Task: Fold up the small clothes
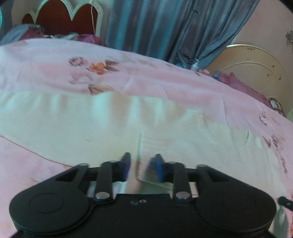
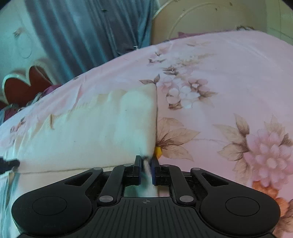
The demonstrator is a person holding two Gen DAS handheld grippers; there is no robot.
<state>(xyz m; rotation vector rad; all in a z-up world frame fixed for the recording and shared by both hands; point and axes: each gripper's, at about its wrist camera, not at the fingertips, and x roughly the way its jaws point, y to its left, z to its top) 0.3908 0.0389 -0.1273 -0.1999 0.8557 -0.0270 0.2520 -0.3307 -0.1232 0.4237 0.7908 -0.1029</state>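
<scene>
A cream-white small garment [image 1: 113, 120] lies spread on the pink floral bedspread [image 1: 164, 80]. In the left wrist view my left gripper [image 1: 142, 167] has its jaws partly apart with the garment's near edge between the blue pads; the image is blurred. In the right wrist view the garment [image 2: 95, 131] fills the left half, its right edge running down to my right gripper [image 2: 146, 169], which is shut on the garment's near corner. A small yellow bit [image 2: 157, 151] shows just beyond the fingertips.
The bedspread [image 2: 228, 76] extends right and far. Blue curtains [image 1: 155, 25] hang behind the bed. A red headboard [image 1: 60, 16] with pillows stands at the far left. A cream footboard [image 1: 256, 69] with purple cloth stands at the right.
</scene>
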